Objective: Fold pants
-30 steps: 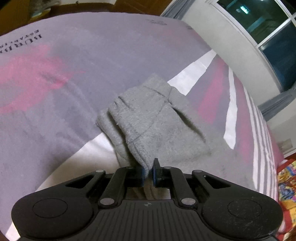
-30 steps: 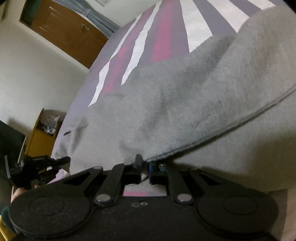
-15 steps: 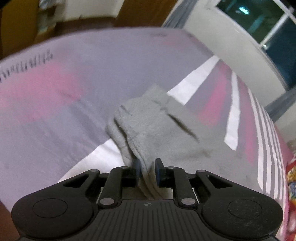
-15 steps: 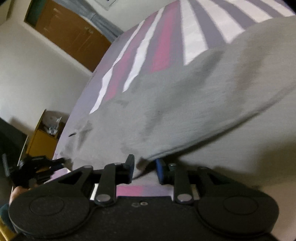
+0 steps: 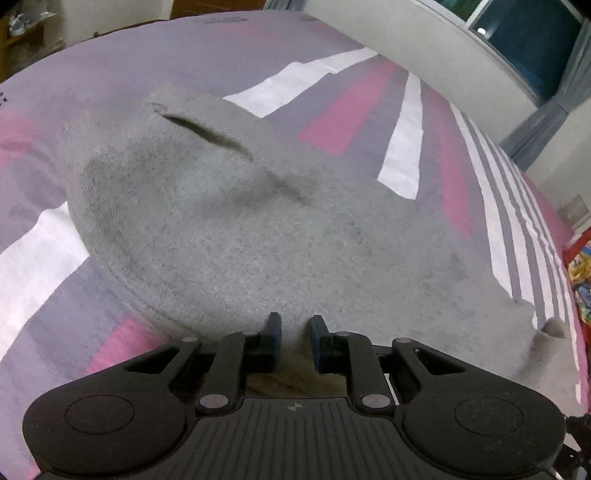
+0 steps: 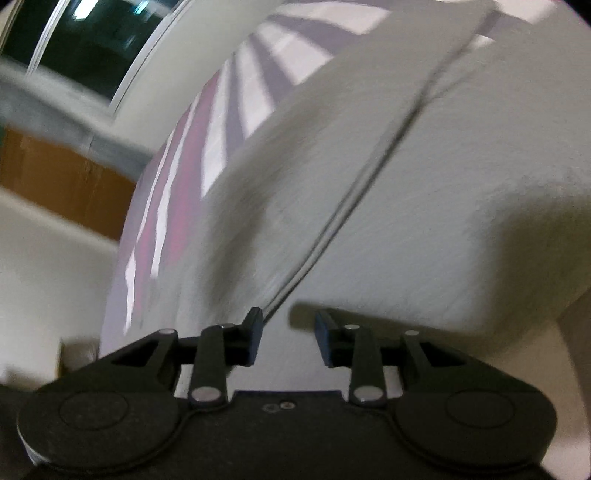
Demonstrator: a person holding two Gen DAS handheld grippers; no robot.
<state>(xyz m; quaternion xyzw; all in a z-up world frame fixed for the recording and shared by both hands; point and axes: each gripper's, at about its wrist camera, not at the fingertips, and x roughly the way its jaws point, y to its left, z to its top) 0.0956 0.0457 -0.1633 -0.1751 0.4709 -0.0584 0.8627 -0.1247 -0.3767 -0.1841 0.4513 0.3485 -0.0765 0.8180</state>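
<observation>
Lying folded on the striped purple, pink and white bedspread [image 5: 354, 110], the grey fleece pants [image 5: 229, 229] spread ahead of the left gripper [image 5: 293, 326], jaws apart and empty. Right gripper [image 6: 288, 326], jaws spread wider, faced a seam; smoothing seemed wiser than regrasping.

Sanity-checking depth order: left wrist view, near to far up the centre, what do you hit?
left gripper, open → grey pants → striped bedspread → wall → window.

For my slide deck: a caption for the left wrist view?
Open left gripper poised over grey pants on a striped bedspread.
</observation>
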